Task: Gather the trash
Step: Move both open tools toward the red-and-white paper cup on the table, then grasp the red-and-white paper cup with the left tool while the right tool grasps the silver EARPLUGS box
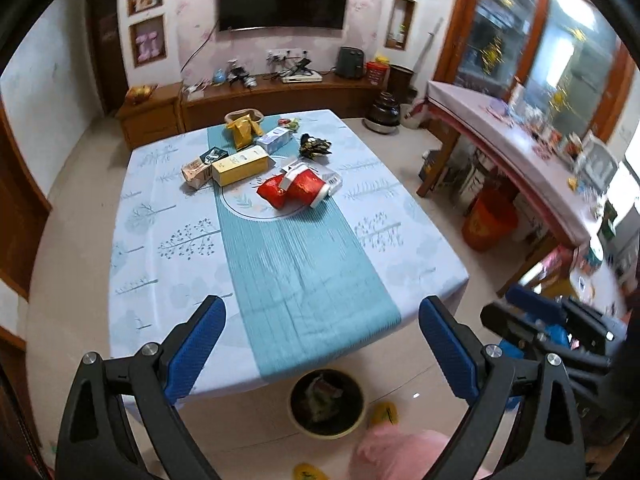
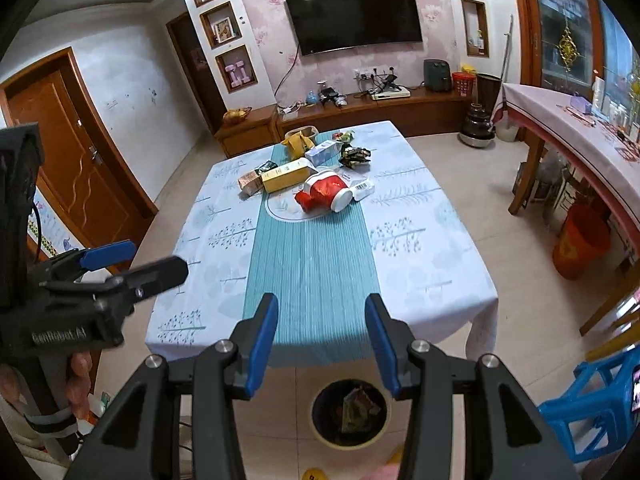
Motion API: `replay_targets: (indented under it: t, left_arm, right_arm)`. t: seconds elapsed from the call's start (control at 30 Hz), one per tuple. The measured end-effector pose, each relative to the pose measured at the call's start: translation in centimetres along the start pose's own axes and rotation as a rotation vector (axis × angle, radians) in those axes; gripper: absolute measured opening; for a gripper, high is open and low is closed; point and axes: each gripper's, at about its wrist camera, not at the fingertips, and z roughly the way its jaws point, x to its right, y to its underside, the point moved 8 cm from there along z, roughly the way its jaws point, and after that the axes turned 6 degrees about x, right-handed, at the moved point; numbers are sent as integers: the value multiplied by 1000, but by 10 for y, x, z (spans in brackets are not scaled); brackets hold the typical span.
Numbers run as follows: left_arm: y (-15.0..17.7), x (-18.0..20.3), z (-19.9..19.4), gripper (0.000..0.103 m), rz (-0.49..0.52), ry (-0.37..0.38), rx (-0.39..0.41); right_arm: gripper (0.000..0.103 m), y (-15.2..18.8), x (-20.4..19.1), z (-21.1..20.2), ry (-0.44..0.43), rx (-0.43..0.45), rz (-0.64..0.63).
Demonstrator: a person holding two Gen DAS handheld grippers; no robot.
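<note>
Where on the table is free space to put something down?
The near half of the table is bare, from the near edge up to the red packet. Both side strips beside the teal runner are bare too. The far half is crowded with the yellow box and wrappers.

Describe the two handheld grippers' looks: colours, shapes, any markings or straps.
Both the left gripper and right gripper have black angular frames with silver bolts and two fingers faced with ribbed blue pads. From the right wrist view, the left gripper's body bears faint embossed lettering, with a grey strap round its handle.
</note>
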Motion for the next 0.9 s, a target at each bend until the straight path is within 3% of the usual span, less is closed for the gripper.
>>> replay_targets:
  t: [0.27,0.43,0.53,0.6,0.77,0.9]
  left_arm:
    - [-33,-10,89,97,-83,-117,-94]
    - [-54,-15,163,96,-242,-188,-178]
    - [-61,-15,213,96,-370,-178,-236]
    - [-64,-17,242,93,-434,-183,-247]
    - [-60,-33,305,72,-609,-188,-302]
    - [-58,-47,339,70,-735,-180,-316]
  right_arm:
    - [45,-53,46,74,-74,-24,-41]
    - [45,-89,87,149,-155,-121,-91]
    - [45,-109,107,186,-221,-187,-106]
    - [45,-118,117,210,-245,-214,-152]
    - [45,-133,133,268,-301,-295,-183]
    - [45,-137,133,302,-341,-336,-184]
